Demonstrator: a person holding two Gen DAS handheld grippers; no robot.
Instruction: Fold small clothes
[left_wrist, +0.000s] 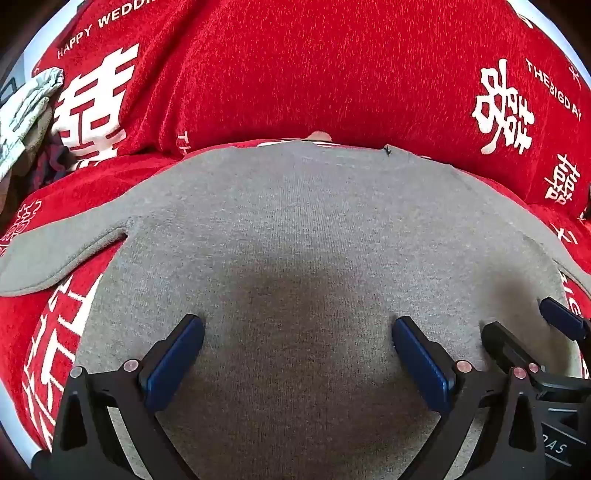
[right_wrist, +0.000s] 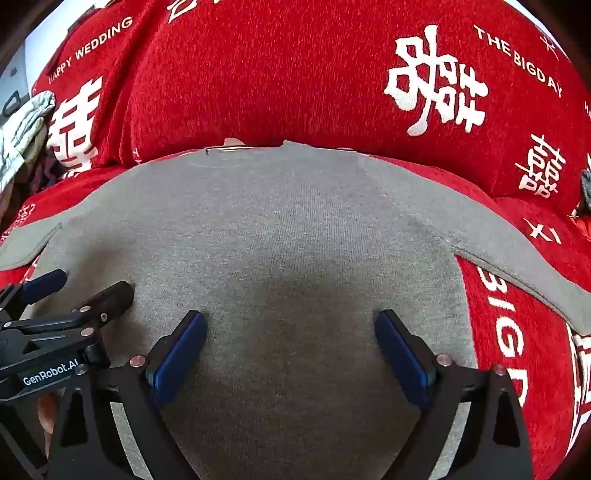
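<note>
A small grey knit shirt (left_wrist: 295, 221) lies spread flat on a red sofa cover, its neckline at the far side and a short sleeve (left_wrist: 55, 254) out to the left. It also fills the right wrist view (right_wrist: 288, 229), with the other sleeve (right_wrist: 517, 266) out to the right. My left gripper (left_wrist: 298, 334) is open and empty, low over the shirt's near part. My right gripper (right_wrist: 290, 328) is open and empty beside it. Each gripper shows in the other's view: the right gripper (left_wrist: 532, 328) and the left gripper (right_wrist: 88, 291).
The red sofa cover (left_wrist: 332, 74) with white characters and lettering covers seat and backrest. A pile of other clothes (left_wrist: 26, 110) lies at the far left, also in the right wrist view (right_wrist: 22, 129). A grey cloth scrap (right_wrist: 585, 184) lies at the right edge.
</note>
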